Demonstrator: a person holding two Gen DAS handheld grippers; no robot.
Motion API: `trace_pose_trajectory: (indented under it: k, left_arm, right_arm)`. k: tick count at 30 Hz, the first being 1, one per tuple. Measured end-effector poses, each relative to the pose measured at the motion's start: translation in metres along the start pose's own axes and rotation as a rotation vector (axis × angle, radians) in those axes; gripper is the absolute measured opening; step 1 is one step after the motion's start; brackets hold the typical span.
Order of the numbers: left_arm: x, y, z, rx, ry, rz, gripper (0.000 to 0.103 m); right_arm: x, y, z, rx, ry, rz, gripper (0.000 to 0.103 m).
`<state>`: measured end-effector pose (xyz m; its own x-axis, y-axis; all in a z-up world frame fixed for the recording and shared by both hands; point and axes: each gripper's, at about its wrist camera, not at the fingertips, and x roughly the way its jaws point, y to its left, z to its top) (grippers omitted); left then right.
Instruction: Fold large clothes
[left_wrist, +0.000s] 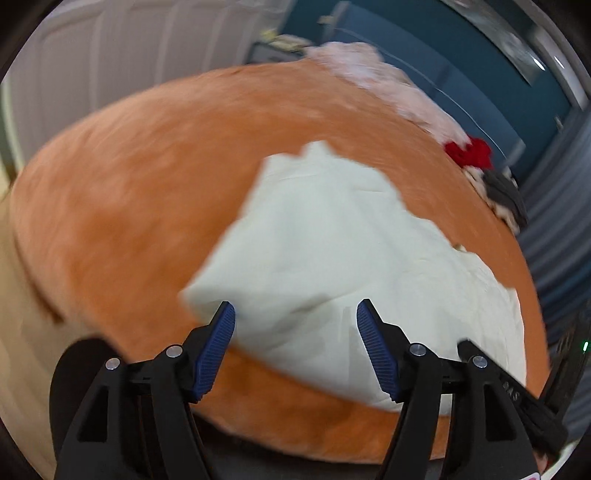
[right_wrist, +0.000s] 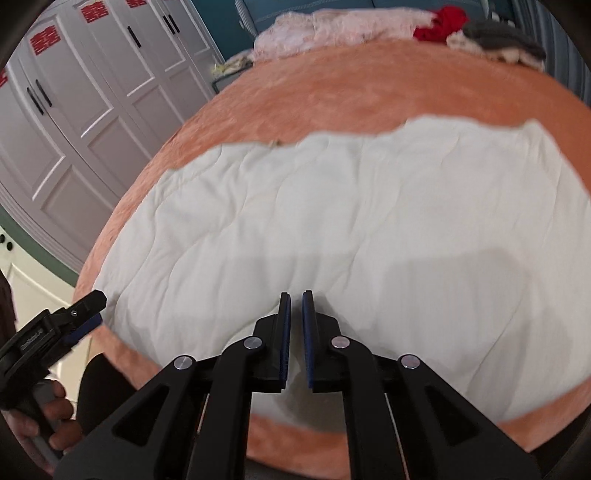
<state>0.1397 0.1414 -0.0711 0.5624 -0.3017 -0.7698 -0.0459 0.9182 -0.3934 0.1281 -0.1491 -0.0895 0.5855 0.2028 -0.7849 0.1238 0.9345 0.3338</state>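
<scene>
A large white cloth (left_wrist: 332, 240) (right_wrist: 332, 221) lies spread and slightly wrinkled on an orange bed cover (left_wrist: 129, 184) (right_wrist: 332, 85). My left gripper (left_wrist: 295, 306) hangs open over the cloth's near left corner, with nothing between its blue pads (left_wrist: 218, 347). In the right wrist view the left gripper (right_wrist: 85, 306) shows at the cloth's left edge, carried by a hand (right_wrist: 48, 406). My right gripper (right_wrist: 296, 295) is over the cloth's near edge. Its pads stand a narrow slit apart and no cloth is pinched between them.
At the far side of the bed lie a pink fluffy pile (left_wrist: 369, 70) (right_wrist: 332, 26), a red item (left_wrist: 469, 151) (right_wrist: 439, 22) and a grey garment (left_wrist: 506, 192) (right_wrist: 502, 33). White wardrobe doors (right_wrist: 74, 110) stand to the left and a blue wall (left_wrist: 443, 55) is behind.
</scene>
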Motion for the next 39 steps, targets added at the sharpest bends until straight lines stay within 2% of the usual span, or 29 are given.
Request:
trace_pose_trajectory:
  k: [4,6,9,10,15,16,17,18,20,22,24,30,35,39]
  left_arm:
    - [0.020,0.031,-0.003,-0.162,0.092,-0.065,0.066]
    - [0.027,0.033,-0.006,-0.219,0.102,-0.119,0.066]
    - [0.041,0.026,-0.003,-0.255,0.107,-0.184,0.070]
    - [0.045,0.025,-0.002,-0.266,0.108,-0.194,0.075]
    - [0.054,0.016,0.003,-0.275,0.101,-0.207,0.079]
    - [0.052,0.015,0.004,-0.271,0.100,-0.210,0.075]
    - [0.049,0.014,0.005,-0.265,0.092,-0.219,0.061]
    - [0.044,0.015,0.005,-0.255,0.082,-0.223,0.054]
    - [0.030,0.015,0.009,-0.211,0.057,-0.227,0.022]
    - [0.018,0.021,0.012,-0.214,0.059,-0.272,0.017]
    - [0.005,0.024,0.013,-0.210,0.058,-0.300,0.015]
    - [-0.045,-0.008,0.018,-0.023,-0.023,-0.262,0.014]
    - [-0.076,-0.044,0.019,0.132,-0.077,-0.236,0.014]
    - [-0.090,-0.088,0.013,0.275,-0.109,-0.223,0.014]
  right_arm:
    - [0.007,0.007,-0.007,-0.026,0.037,-0.031,0.006]
    - [0.010,0.009,-0.008,-0.037,0.050,-0.041,0.006]
    - [0.015,0.002,-0.007,-0.011,0.068,-0.026,0.005]
    - [0.017,-0.003,-0.007,0.015,0.071,-0.007,0.005]
    - [0.021,-0.015,-0.009,0.102,0.080,0.047,0.005]
    - [0.022,-0.015,-0.008,0.102,0.083,0.045,0.005]
    - [0.021,-0.013,-0.008,0.099,0.086,0.041,0.005]
    - [0.020,-0.011,-0.007,0.094,0.092,0.033,0.005]
    - [0.015,-0.008,-0.004,0.084,0.108,0.017,0.005]
    - [0.005,-0.004,-0.002,0.067,0.138,0.009,0.005]
    - [-0.005,-0.003,-0.004,0.052,0.163,0.019,0.005]
    - [-0.005,0.016,-0.023,-0.009,0.265,0.047,0.005]
    - [0.023,0.034,-0.029,-0.023,0.273,0.088,0.000]
    - [0.027,0.037,-0.027,-0.042,0.217,0.130,0.000]
